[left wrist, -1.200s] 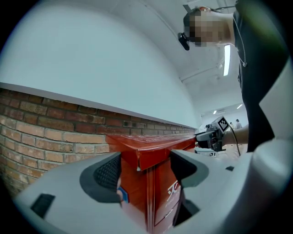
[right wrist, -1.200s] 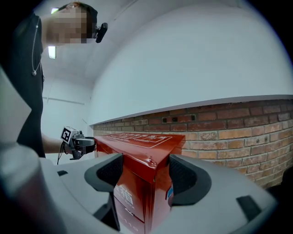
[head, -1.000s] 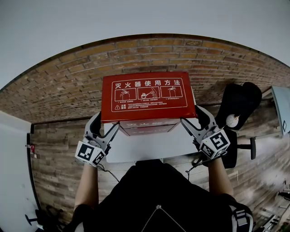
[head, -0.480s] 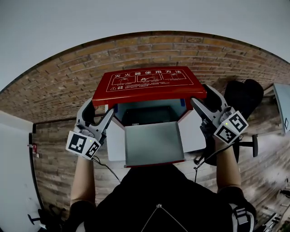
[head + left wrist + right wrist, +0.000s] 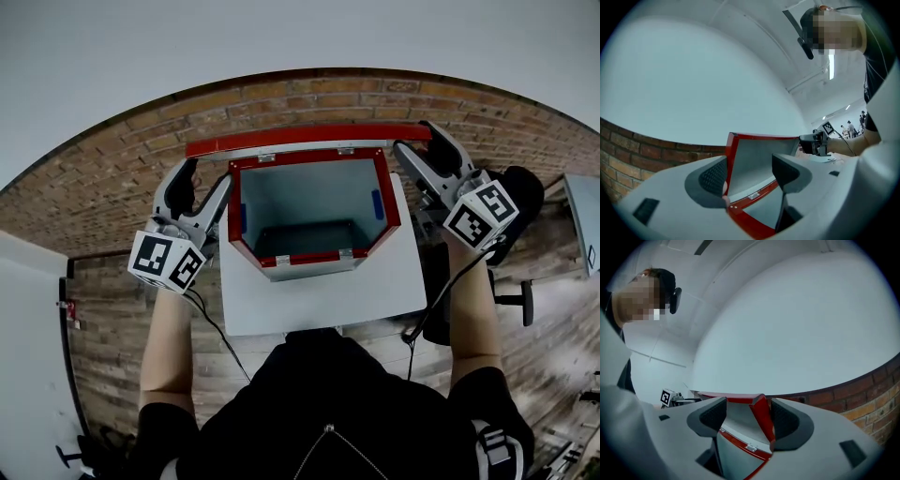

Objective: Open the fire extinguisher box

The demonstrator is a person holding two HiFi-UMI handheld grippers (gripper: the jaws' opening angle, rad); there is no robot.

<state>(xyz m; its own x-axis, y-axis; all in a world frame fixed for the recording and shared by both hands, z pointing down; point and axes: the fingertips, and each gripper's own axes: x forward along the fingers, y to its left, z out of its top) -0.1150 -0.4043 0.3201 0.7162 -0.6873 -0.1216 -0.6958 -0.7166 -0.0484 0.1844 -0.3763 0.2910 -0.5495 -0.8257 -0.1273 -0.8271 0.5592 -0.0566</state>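
While the lid [image 5: 309, 134] stood near upright over the back of the box [image 5: 234, 211] on the tabletop [image 5: 319, 300], we noted its length ran crosswise between our left tool [image 5: 208, 173] and right tool [image 5: 414, 139]. Each was unclenched astride one end, the left jaws having just narrowed slightly.

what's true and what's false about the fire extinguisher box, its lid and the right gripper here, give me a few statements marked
1. The lid of the fire extinguisher box is raised. True.
2. An extinguisher stands inside the box. False: only bare grey inner walls and a dark floor show.
3. The box stands on a white table. True.
4. The right gripper is on the box's front rim. False: it is up at the lid's right corner, with the lid's edge between its parted jaws.
5. A brick wall runs behind the box. True.
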